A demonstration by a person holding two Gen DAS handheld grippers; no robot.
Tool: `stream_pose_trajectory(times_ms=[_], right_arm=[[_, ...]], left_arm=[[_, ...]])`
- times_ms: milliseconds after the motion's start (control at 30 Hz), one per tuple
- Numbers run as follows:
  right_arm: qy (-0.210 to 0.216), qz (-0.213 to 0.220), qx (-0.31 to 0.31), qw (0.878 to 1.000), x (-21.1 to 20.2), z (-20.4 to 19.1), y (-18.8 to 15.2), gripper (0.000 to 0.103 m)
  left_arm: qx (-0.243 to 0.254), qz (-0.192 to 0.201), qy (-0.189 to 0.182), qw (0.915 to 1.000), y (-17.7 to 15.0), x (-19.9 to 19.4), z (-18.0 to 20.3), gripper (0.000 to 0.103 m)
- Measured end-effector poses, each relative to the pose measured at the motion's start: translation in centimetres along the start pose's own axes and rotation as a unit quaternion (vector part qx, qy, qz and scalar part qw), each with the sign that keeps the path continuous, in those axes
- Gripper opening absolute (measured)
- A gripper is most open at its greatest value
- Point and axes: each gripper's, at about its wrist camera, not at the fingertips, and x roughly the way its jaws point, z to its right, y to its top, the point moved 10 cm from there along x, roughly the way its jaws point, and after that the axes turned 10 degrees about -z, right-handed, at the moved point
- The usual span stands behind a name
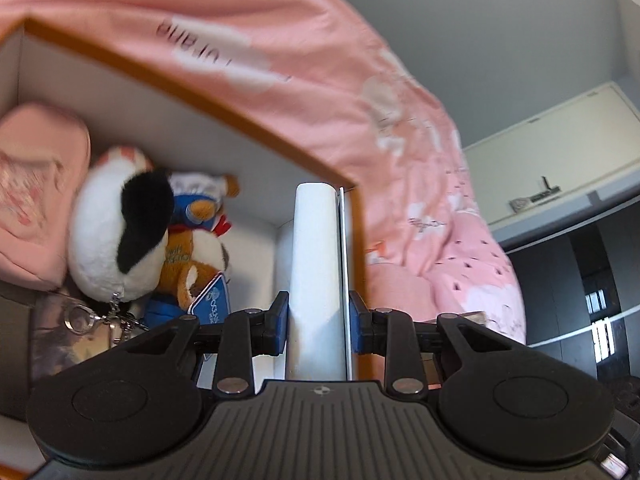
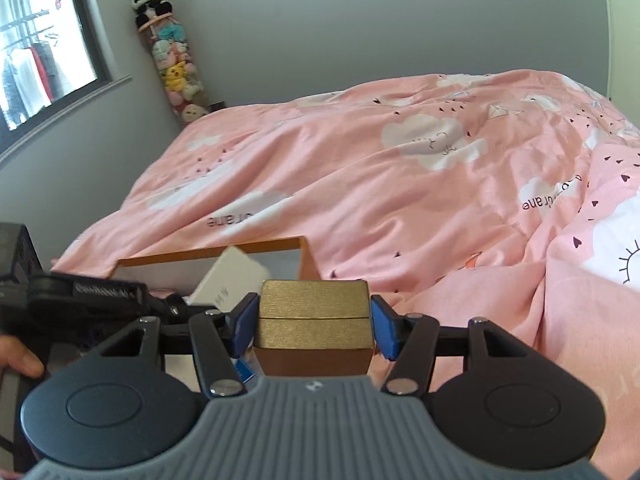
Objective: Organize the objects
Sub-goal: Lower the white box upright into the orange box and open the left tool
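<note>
My left gripper (image 1: 319,316) is shut on a slim white box (image 1: 314,260), held upright on its edge over the right end of an orange storage box (image 1: 160,84) with a white inside. In that box lie a black-and-white plush dog (image 1: 116,224), a brown plush bear (image 1: 192,256) and a pink pouch (image 1: 32,200). My right gripper (image 2: 314,320) is shut on a gold box (image 2: 314,308), held above the near side of the bed. The right wrist view also shows the white box (image 2: 234,276) and the orange storage box (image 2: 208,254) to the left.
A pink duvet with clouds (image 2: 400,180) covers the bed behind the storage box. A clear tube of plush toys topped by a panda (image 2: 176,68) stands in the far corner by a window (image 2: 40,52). A white cabinet (image 1: 560,160) stands at the right. A person's fingers (image 2: 20,360) show at the left.
</note>
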Motion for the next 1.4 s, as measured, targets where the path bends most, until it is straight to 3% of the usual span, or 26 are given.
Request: stream_pose_trajectory(times_ms=[400, 667, 900, 1000, 1033, 1067, 1133, 1233, 1300, 1400], right_arm=[[-0.004, -0.013, -0.011, 1.0, 3.8, 0.9, -0.8, 0.061], [-0.001, -0.022, -0.006, 1.0, 4.7, 1.2, -1.2, 0.061], [-0.003, -0.017, -0.011, 1.0, 4.4, 1.0, -1.2, 0.061], [-0.005, -0.015, -0.014, 1.0, 4.2, 0.9, -1.3, 0.061], [-0.005, -0.014, -0.014, 1.0, 4.2, 0.9, -1.3, 0.061], [-0.006, -0.014, -0.014, 1.0, 4.1, 0.9, -1.4, 0.061], [-0.006, -0.014, -0.013, 1.0, 4.1, 0.8, -1.4, 0.061], [-0.005, -0.014, -0.014, 1.0, 4.0, 0.8, -1.5, 0.061], [-0.006, -0.013, -0.017, 1.0, 3.9, 0.8, -1.5, 0.061], [-0.006, -0.014, -0.016, 1.0, 3.9, 0.7, -1.5, 0.061]], left_arm=[[-0.031, -0.059, 0.032, 0.9973, 0.2, 5.3, -1.6, 0.033], [0.02, -0.132, 0.09, 0.9869, -0.2, 7.1, -1.4, 0.034], [0.05, -0.158, 0.106, 0.9805, -0.7, 7.4, -1.0, 0.036], [0.075, -0.151, 0.117, 0.9786, -0.8, 6.9, -0.5, 0.053], [0.087, -0.146, 0.124, 0.9776, -0.8, 6.5, -0.3, 0.063], [0.1, -0.139, 0.134, 0.9762, -0.7, 6.1, -0.2, 0.068], [0.123, -0.129, 0.154, 0.9719, -0.6, 5.5, -0.1, 0.067], [0.163, -0.13, 0.157, 0.9653, -1.0, 4.9, 0.5, 0.063], [0.196, -0.131, 0.174, 0.9562, -1.2, 4.6, 0.6, 0.056], [0.216, -0.158, 0.175, 0.9474, -1.7, 4.3, 0.6, 0.054]])
